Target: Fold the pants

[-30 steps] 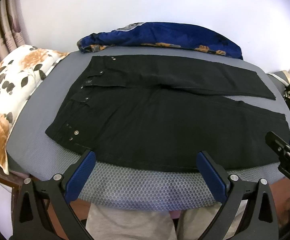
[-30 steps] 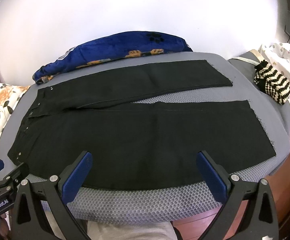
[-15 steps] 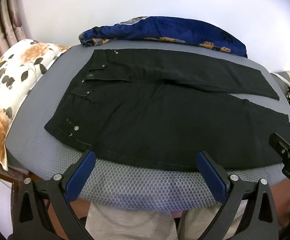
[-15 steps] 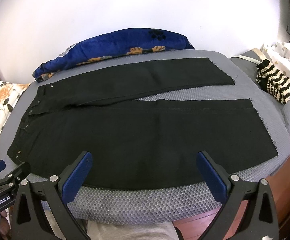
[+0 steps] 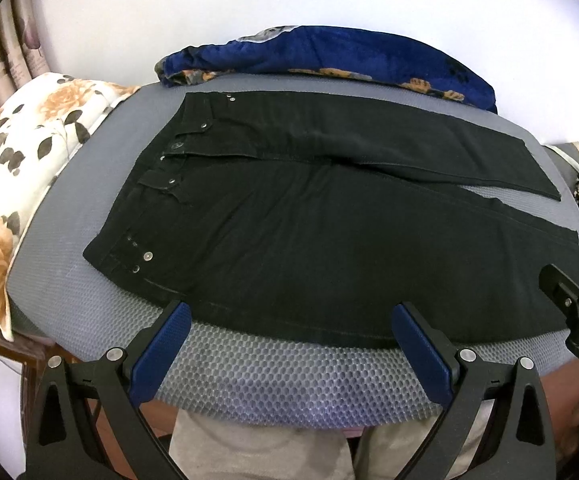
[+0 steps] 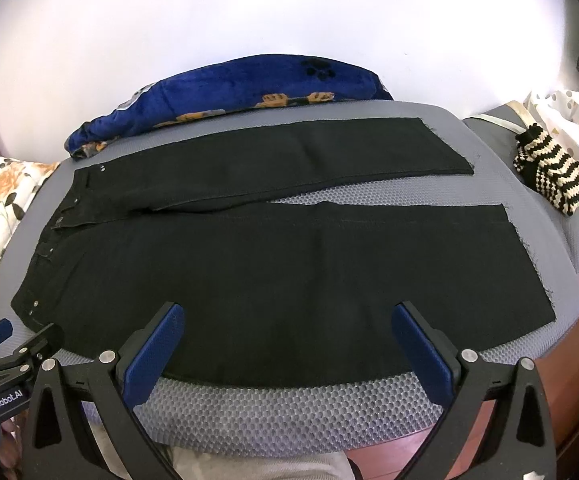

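Black pants (image 5: 309, 220) lie flat and spread on a grey mesh pad (image 5: 289, 380), waistband to the left, both legs running right with a gap between them; they also show in the right wrist view (image 6: 289, 272). My left gripper (image 5: 289, 316) is open and empty, held above the pad's near edge by the waist half. My right gripper (image 6: 289, 316) is open and empty, above the near edge by the near leg. Each gripper shows at the edge of the other's view: the right one (image 5: 577, 312), the left one (image 6: 13, 340).
A blue floral blanket (image 5: 329, 56) lies bunched along the far side against the white wall. A floral pillow (image 5: 21, 152) lies at the left. A black-and-cream striped knit item (image 6: 549, 176) lies at the right end. The person's legs are below the near edge.
Both grippers have shifted slightly, so the pants sit a little lower in both views. The pants have not moved, and both grippers stay open.
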`<state>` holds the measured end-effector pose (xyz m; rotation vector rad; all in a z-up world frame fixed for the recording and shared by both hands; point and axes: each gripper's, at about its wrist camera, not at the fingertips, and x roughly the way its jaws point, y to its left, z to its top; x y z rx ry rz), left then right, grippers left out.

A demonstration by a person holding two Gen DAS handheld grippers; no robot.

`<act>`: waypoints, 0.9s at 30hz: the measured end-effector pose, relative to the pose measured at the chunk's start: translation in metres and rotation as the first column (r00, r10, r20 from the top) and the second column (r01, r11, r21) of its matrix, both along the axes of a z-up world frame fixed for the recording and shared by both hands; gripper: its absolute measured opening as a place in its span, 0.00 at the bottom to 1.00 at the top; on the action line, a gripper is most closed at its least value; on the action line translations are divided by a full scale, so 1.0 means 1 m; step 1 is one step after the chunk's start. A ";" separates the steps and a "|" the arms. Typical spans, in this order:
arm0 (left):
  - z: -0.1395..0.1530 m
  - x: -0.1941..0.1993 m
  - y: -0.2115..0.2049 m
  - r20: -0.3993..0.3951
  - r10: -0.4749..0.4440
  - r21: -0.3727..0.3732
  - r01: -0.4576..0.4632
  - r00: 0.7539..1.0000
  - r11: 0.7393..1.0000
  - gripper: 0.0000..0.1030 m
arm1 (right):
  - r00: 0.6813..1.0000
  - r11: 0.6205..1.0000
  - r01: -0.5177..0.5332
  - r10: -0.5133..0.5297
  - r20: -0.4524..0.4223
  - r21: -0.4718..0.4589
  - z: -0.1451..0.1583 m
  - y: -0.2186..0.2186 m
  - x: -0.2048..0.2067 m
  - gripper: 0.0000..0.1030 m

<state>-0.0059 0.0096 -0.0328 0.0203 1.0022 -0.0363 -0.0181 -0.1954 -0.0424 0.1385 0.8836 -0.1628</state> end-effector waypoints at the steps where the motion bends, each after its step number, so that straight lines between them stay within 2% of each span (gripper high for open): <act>1: 0.000 0.001 0.000 -0.001 0.000 -0.001 0.000 1.000 1.000 0.97 | 1.000 1.000 -0.002 0.002 0.000 -0.001 0.000 0.001 0.000 1.00; 10: -0.002 0.006 0.001 -0.004 0.004 0.002 -0.004 1.000 1.000 0.97 | 0.999 1.000 -0.026 0.026 0.022 -0.011 0.003 0.003 0.008 1.00; 14: -0.002 0.013 0.004 0.001 0.016 0.005 -0.016 1.000 1.000 0.97 | 0.996 0.996 -0.058 0.062 0.065 -0.068 0.009 0.007 0.012 1.00; 16: -0.002 0.018 0.007 0.006 0.022 0.011 -0.022 1.000 1.000 0.97 | 0.994 0.995 -0.076 0.080 0.068 -0.062 0.011 0.007 0.017 1.00; 23: 0.006 0.053 0.038 0.018 0.035 -0.045 -0.034 0.999 0.998 0.97 | 0.993 0.994 -0.109 0.109 0.040 0.013 0.005 -0.001 0.043 1.00; 27: 0.017 0.088 0.080 0.020 0.062 -0.141 -0.059 0.998 0.988 0.97 | 0.988 0.986 -0.146 0.141 0.059 0.078 0.001 -0.004 0.062 1.00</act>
